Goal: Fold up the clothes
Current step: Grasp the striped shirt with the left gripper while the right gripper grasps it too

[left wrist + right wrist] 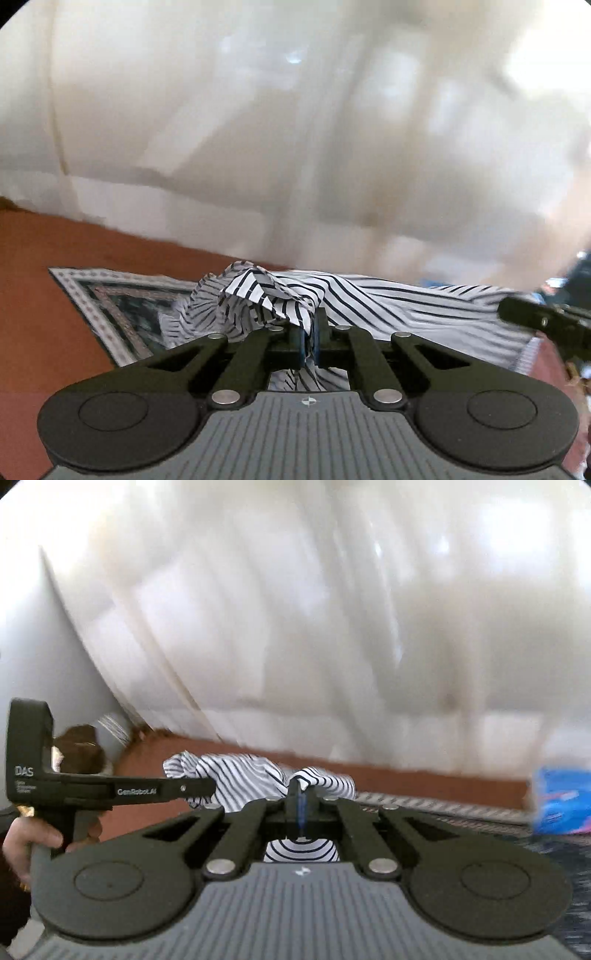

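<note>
Both jaws pinched on striped shirt, cloth stretched between.

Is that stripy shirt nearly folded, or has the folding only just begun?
Only just begun, it seems. No neat fold shows yet: the striped shirt is bunched and stretched above the patterned rug. In hand: the left gripper and right gripper each have jaws shut on shirt fabric. Left: laying it flat and making every fold.

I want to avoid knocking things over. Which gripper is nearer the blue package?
Right. The blue package sits just to the right of the right gripper, which grips the striped shirt. The left gripper is farther left, also clamped on the shirt.
</note>
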{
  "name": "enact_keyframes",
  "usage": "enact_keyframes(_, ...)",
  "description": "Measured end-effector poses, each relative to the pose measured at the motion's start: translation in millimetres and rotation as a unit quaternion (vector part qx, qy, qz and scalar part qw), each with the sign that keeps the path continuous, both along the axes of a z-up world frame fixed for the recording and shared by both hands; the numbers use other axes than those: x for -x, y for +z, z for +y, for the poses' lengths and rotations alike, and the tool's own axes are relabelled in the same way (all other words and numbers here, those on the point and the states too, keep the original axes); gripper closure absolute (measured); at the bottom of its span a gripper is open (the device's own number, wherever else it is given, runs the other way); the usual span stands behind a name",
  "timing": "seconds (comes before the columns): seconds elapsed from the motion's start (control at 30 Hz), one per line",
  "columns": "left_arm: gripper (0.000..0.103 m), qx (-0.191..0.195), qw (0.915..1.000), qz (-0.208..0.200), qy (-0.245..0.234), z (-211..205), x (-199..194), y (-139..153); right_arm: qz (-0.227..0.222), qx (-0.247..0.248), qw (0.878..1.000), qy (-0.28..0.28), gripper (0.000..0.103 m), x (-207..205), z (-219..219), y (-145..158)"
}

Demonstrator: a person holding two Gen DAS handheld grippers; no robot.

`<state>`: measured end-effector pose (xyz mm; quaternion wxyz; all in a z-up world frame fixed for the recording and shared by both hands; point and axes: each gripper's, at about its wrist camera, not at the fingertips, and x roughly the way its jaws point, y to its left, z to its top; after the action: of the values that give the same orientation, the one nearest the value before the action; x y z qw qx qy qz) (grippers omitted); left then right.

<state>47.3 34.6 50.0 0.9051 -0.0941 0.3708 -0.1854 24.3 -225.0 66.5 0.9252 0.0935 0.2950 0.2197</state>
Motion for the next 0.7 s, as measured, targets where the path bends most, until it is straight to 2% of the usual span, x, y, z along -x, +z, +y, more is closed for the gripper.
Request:
enact_keyframes(0.1,0.103,0.026,0.998,0.019,-0.054,-35.0,57.6,5.3,-0.028,0.011,1.0,-0.005,0.103,70.3,-55.5,27.9)
enact_keyframes(0.2,0.103,0.022,0.9932,0.077,-0.085,-80.3,108.8,-31.0,-0.006,0.036,0.999,-0.02,0.103,126.6,-105.0,20.7)
enact_keyframes(0.27,0.103,0.012,0.9867,0.128,-0.1,-107.6,135.2,-63.8,0.04,0.046,0.998,-0.033,0.102,155.6,-132.7,-5.6)
enact_keyframes(0.33,0.103,-0.002,0.9741,0.192,-0.119,-130.7,157.6,-103.2,0.106,0.042,0.992,-0.053,0.102,178.2,-157.8,-41.7)
enact_keyframes(0.4,0.103,-0.028,0.9597,0.245,-0.134,-151.1,180.7,-138.4,0.179,0.037,0.98,-0.073,0.102,195.8,-177.8,-83.8)
enact_keyframes(0.47,0.103,-0.049,0.9473,0.277,-0.154,-158.7,190.7,-162.8,0.24,0.036,0.966,-0.092,0.102,212.0,-187.0,-124.4)
enact_keyframes(0.53,0.1,-0.074,0.9467,0.265,-0.167,-168.9,198.4,-170.2,0.272,0.058,0.955,-0.101,0.102,225.5,-193.6,-153.6)
enact_keyframes(0.57,0.087,-0.081,0.9481,0.259,-0.165,-169.4,198.9,-167.4,0.28,0.068,0.951,-0.109,0.102,234.1,-195.2,-164.5)
enact_keyframes(0.6,0.08,-0.088,0.9494,0.253,-0.163,-169.9,199.4,-164.5,0.287,0.07,0.948,-0.118,0.102,237.3,-199.0,-172.6)
enact_keyframes(0.63,0.075,-0.094,0.9508,0.247,-0.161,-170.0,199.8,-161.0,0.293,0.07,0.945,-0.126,0.102,240.0,-202.3,-180.2)
enact_keyframes(0.7,0.07,-0.088,0.9571,0.233,-0.147,-163.8,199.3,-144.1,0.301,0.062,0.941,-0.141,0.101,239.7,-205.8,-191.1)
